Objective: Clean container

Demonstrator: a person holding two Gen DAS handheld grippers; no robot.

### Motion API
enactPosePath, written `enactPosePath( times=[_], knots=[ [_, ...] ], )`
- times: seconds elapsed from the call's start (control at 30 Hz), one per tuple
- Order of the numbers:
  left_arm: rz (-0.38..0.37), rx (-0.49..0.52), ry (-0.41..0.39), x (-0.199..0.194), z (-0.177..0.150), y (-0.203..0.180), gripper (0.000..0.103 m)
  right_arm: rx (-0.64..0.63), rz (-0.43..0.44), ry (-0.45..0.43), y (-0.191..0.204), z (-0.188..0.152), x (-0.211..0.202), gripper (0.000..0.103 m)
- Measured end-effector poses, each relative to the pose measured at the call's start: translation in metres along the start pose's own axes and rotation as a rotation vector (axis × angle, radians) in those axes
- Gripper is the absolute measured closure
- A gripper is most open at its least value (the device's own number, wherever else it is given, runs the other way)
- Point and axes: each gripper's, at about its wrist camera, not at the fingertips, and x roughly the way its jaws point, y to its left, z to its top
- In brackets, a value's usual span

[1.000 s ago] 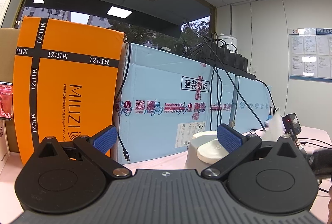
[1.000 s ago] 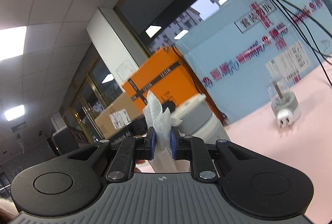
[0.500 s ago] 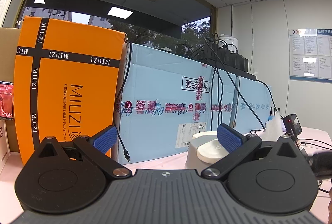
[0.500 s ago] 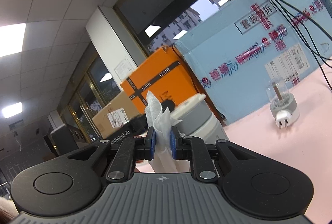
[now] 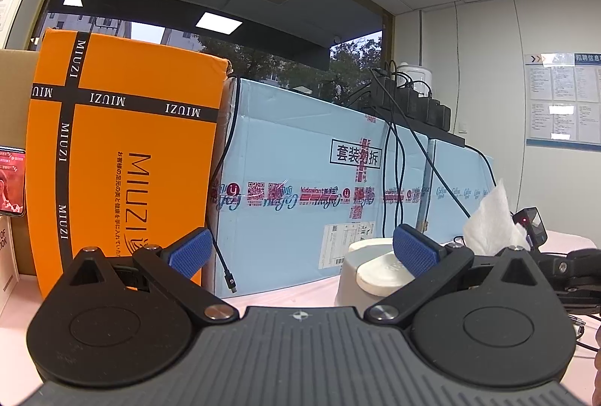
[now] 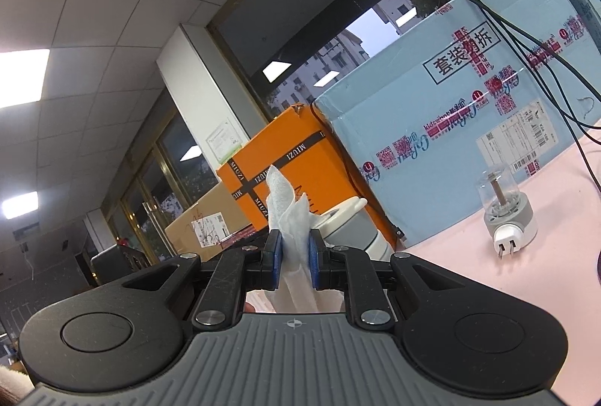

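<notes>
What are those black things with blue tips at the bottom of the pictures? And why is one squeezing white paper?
They are two hand-held grabbers a person carries, one per hand. Each has a camera looking along its two fingers, so each picture is one grabber's view. The left gripper is open and holds nothing. The right gripper is shut on a white tissue for wiping. The thing to clean is the grey container with a white lid, standing on the pink table. Behind it stand an orange box and a blue box. A small plug gadget sits on the table too.
</notes>
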Motion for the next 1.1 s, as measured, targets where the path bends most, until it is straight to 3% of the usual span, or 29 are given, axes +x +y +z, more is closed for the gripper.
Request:
enactPosePath(
  times=[0.6, 0.9, 1.1],
  knots=[
    [-0.006, 0.002, 0.0, 0.0, 0.0, 0.0, 0.0, 0.071, -0.077, 0.128, -0.015, -0.027, 0.001, 0.089],
    [0.004, -0.001, -0.001, 0.0, 0.0, 0.001, 0.0, 0.097, -0.008, -0.012, -0.013, 0.002, 0.0, 0.09],
    [0.009, -0.007, -0.001, 0.0, 0.0, 0.002, 0.0, 0.121, -0.02, -0.033, -0.022, 0.01, 0.005, 0.09]
  ],
)
